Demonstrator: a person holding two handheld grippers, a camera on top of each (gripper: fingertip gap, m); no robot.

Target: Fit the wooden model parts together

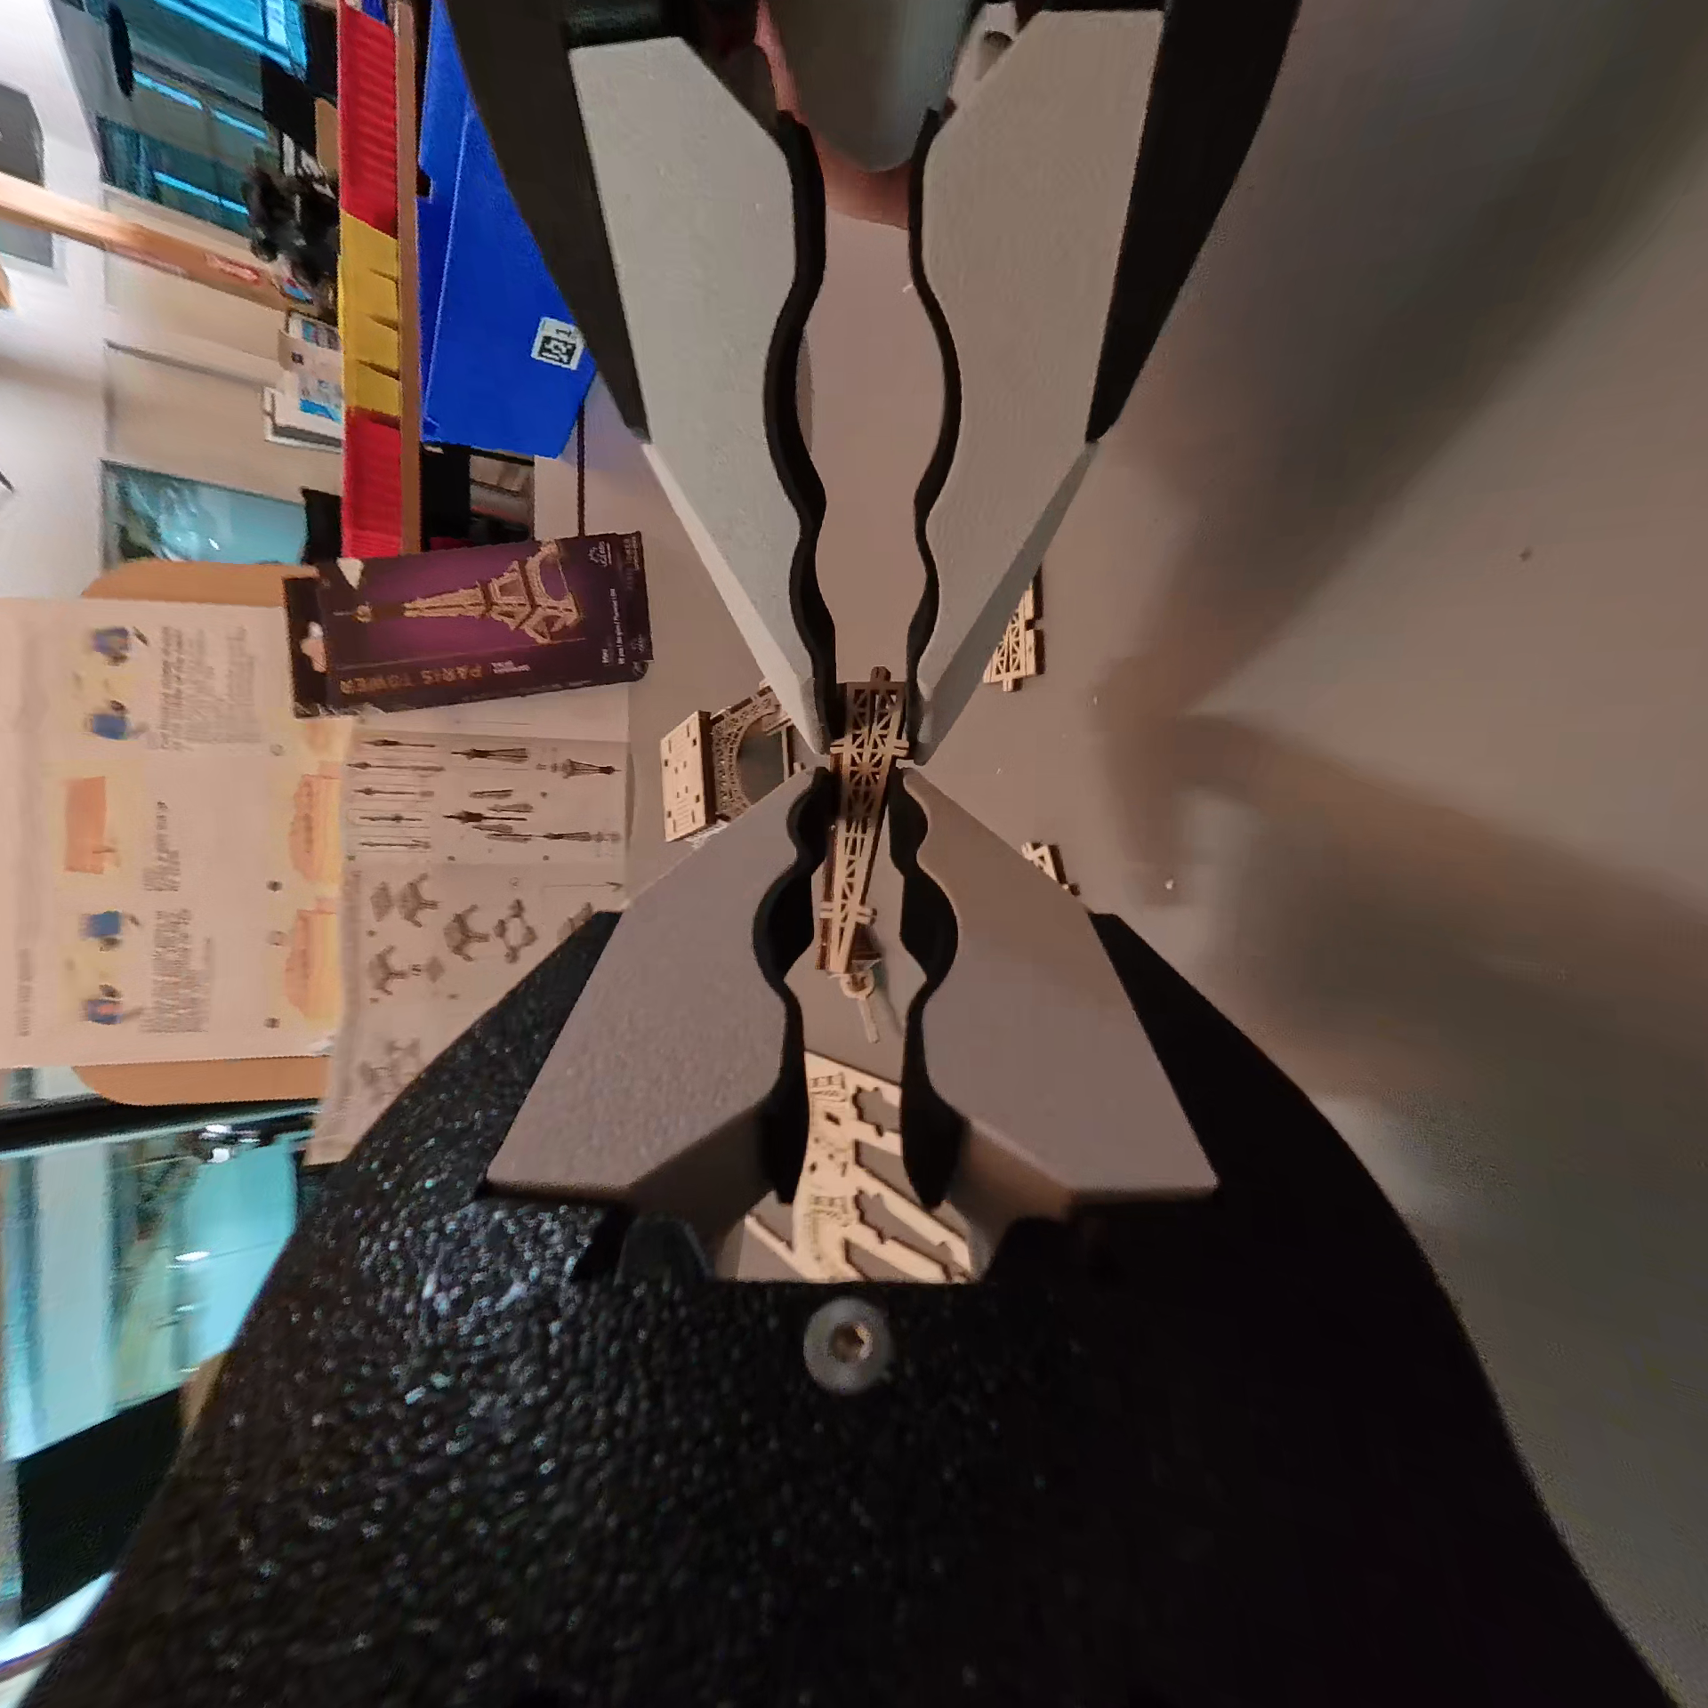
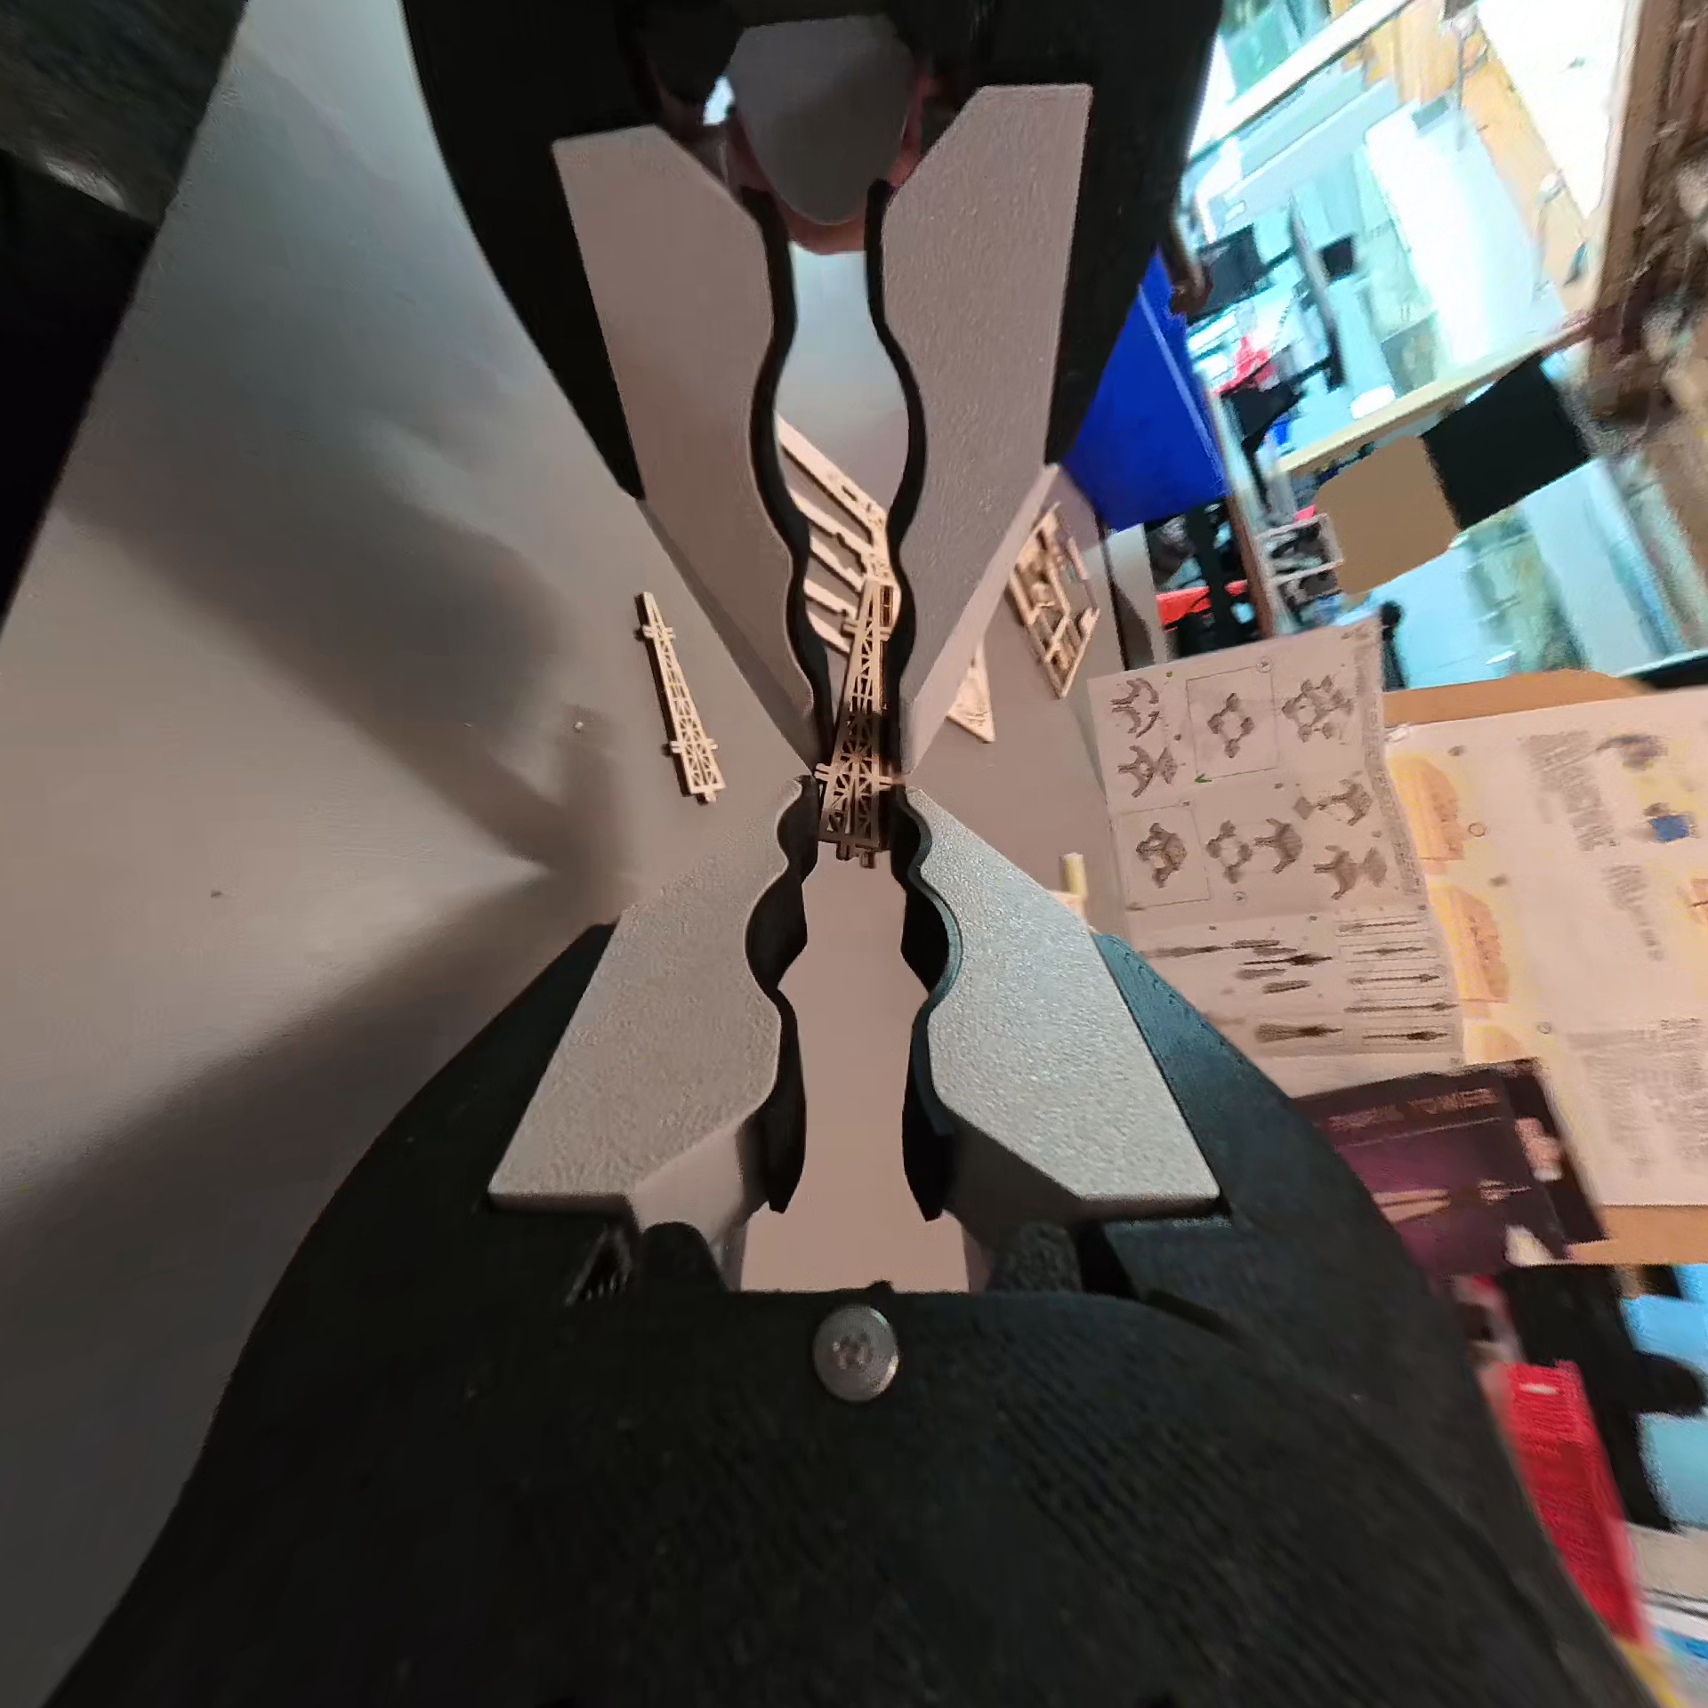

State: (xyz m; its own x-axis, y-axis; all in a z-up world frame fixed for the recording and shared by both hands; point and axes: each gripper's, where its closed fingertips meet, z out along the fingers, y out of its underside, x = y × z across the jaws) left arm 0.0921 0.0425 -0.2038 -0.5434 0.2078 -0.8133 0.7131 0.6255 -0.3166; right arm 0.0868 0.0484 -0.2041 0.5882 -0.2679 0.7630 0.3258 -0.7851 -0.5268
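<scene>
Two tools [image 1: 855,774] [image 2: 855,795]; one lattice spire [image 1: 855,832].

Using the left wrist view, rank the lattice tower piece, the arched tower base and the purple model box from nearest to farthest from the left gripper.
1. Lattice tower piece: clamped at the tips of the left gripper.
2. Arched tower base: on the grey table, just left of the fingertips.
3. Purple model box: farther left, beside the instruction sheets.

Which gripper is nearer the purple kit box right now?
Right. The purple box lies just off the right gripper's right flank. The left gripper meets it tip to tip on the wooden lattice piece, so the box sits beyond its fingertips, leftward.
</scene>
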